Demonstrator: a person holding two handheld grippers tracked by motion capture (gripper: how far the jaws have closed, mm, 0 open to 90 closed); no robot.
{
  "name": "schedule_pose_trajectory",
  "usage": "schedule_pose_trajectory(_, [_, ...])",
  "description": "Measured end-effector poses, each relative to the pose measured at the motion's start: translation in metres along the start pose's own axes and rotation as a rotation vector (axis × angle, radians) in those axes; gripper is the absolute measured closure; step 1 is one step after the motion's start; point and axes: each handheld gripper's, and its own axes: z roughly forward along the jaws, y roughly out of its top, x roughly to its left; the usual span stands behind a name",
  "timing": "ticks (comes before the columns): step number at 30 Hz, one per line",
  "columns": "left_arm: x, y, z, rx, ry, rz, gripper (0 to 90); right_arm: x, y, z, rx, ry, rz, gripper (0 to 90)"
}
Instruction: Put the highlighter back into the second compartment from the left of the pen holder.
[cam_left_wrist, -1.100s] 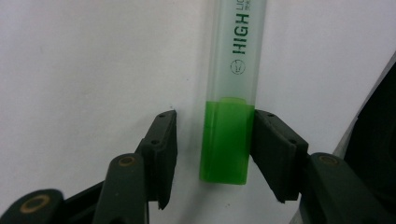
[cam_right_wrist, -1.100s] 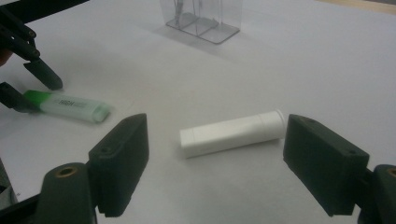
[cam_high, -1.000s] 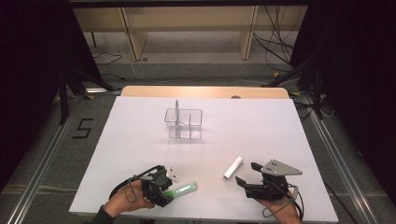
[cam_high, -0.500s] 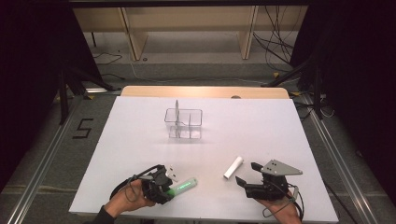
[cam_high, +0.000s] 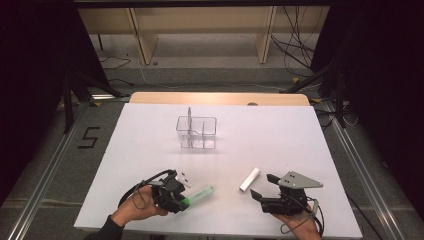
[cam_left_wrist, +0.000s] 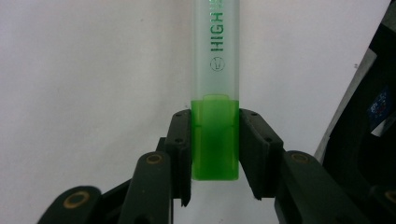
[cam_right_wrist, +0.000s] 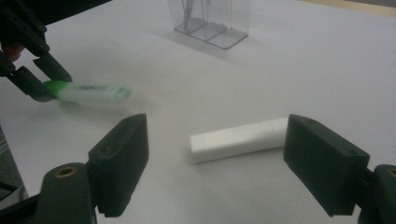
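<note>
Left gripper (cam_left_wrist: 215, 154): fingers (cam_left_wrist: 182, 144), which have just been closing, clench the green end of the highlighter (cam_left_wrist: 215, 88), which juts beyond them over the bench (cam_high: 280, 150). Grasp step done, apparently; next, lift toward the organizer (cam_high: 196, 133). Right gripper (cam_right_wrist: 215, 163): fingers released, white marker (cam_right_wrist: 238, 138) between, untouched.

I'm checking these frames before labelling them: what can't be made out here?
- Green highlighter: its far end is cut off by the top edge of the left gripper view, and so is its printed word.
- Clear organiser: the thin upright item inside is too small in the high view; the top edge of the right gripper view crops it.
- White marker: no label can be read in the right gripper view.
</note>
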Motion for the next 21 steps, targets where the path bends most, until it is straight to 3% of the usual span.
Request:
schedule_pose_trajectory(6, [0.001,0.012,-0.006,-0.017,-0.018,0.009,66.8,0.009,0.005,0.0,-0.008,0.022,-0.022,23.1])
schedule_pose_trajectory(21, [0.007,0.049,-0.003,-0.003,-0.047,0.049,66.8,0.029,0.016,0.009,-0.012,0.019,-0.16,23.3])
